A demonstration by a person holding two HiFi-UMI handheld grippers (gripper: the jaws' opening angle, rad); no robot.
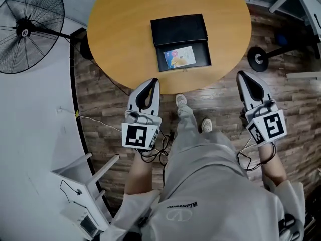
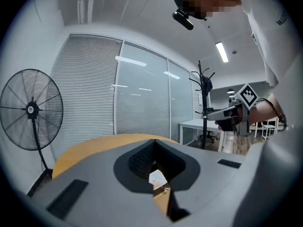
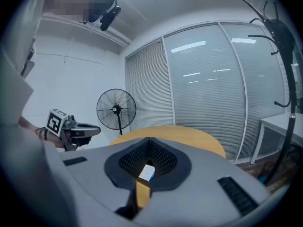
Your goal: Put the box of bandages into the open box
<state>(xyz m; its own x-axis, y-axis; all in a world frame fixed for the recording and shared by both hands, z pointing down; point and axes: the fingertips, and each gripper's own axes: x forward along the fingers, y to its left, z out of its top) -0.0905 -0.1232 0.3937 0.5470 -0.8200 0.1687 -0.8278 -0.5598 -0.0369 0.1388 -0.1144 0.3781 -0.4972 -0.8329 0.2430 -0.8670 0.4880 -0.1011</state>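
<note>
1. Nearest the head camera is the person (image 1: 210,195) in pale grey clothing, filling the 6 o'clock part of the head view, with a tool in each hand.
2. Left tool (image 1: 153,83) points toward 12 o'clock. Its jaws are closed tip to tip and hold nothing, and its tips sit over the near rim of the table (image 1: 125,29).
3. Right tool (image 1: 242,77) also points toward 12 o'clock, its jaws pressed together and empty. It hangs over the wooden floor (image 1: 105,99), just off the table's edge.
4. The round, light-wood table lies at 12 o'clock. On it sits the black open box (image 1: 179,29), its lid laid back toward 12 o'clock.
5. The box of bandages (image 1: 179,57), pale and colourfully printed, lies flat inside the open box's tray. The left tool is at about 7 o'clock from it, the right tool at 4 o'clock; neither touches it.
6. A standing fan (image 1: 25,31) is at 10 o'clock, well apart from the table.
7. Judged from this layout, the placing step looks complete: the bandages are in the box and both tools are clear.
8. The next move seems to call only for keeping the tools off the box, or shutting its lid if wanted.
</note>
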